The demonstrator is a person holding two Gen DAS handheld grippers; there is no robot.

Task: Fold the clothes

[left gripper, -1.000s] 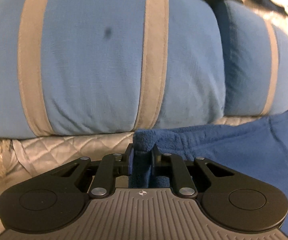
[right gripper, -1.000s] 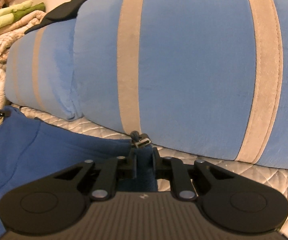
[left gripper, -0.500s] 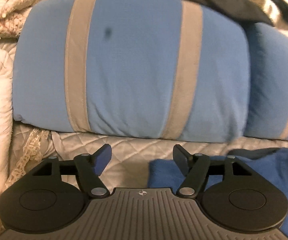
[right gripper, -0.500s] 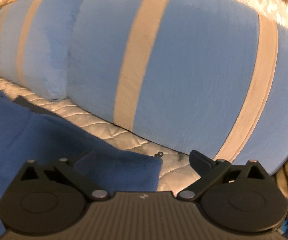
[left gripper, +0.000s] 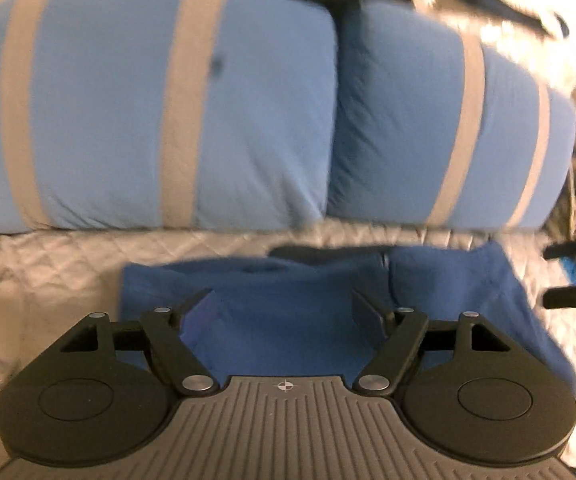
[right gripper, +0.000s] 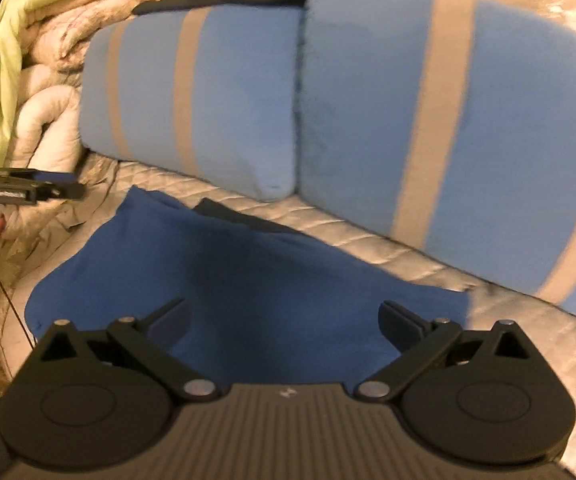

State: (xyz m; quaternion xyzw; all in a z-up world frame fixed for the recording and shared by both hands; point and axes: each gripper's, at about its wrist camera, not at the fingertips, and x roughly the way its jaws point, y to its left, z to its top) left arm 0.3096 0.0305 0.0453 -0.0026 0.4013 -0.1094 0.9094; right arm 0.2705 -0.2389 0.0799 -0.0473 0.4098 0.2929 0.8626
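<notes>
Lying flat below both spread, empty grippers (left gripper: 281, 304) (right gripper: 283, 316): the blue garment (right gripper: 247, 276).

A bed covered by a quilted silvery spread (right gripper: 388, 248) carries a dark blue garment (right gripper: 247, 276) lying flat. Two light blue pillows with grey stripes (left gripper: 175, 112) (left gripper: 440, 136) rest side by side along the bed's far edge, beyond the garment.
</notes>
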